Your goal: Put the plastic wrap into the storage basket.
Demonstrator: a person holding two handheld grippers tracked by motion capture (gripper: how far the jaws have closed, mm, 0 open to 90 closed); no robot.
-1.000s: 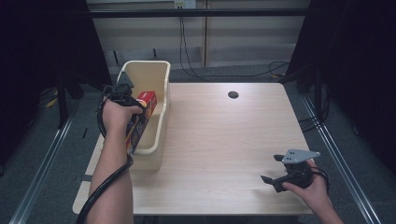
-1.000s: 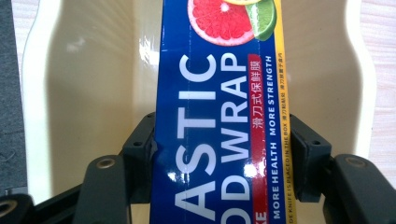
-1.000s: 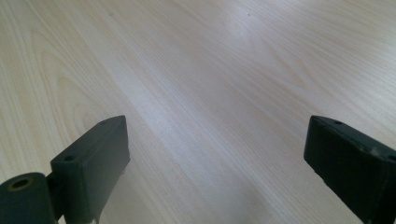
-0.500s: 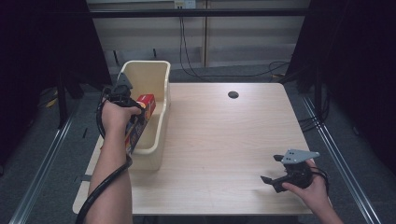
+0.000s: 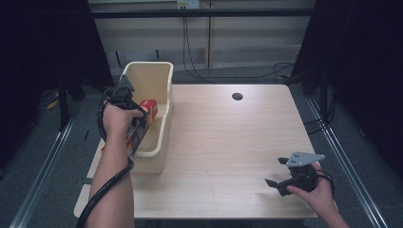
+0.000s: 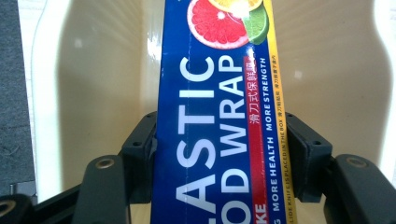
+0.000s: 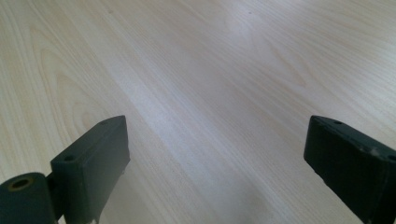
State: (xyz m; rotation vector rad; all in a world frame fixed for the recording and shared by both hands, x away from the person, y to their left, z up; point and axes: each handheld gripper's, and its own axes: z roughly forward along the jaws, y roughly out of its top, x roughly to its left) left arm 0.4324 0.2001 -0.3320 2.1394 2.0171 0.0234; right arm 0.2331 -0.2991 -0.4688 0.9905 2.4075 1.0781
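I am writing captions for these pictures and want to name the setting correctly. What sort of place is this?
Probably a lab bench set up for recording handling work, not a home. A plain wooden table stands between dark curtains, cables run along the floor behind it, and a person holds the left gripper and right gripper.

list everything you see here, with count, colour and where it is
long plastic food wrap box: 1, blue with red end and citrus picture, held over the bin
rectangular plastic bin: 1, cream, on the table's left edge
wooden table: 1, light wood grain, centre
round hole: 1, dark, far part of the tabletop
cables: several, black, on the floor behind the table
left gripper: 1, black, shut on the box above the bin
right gripper: 1, black with grey plate, open, low over the table's near right corner
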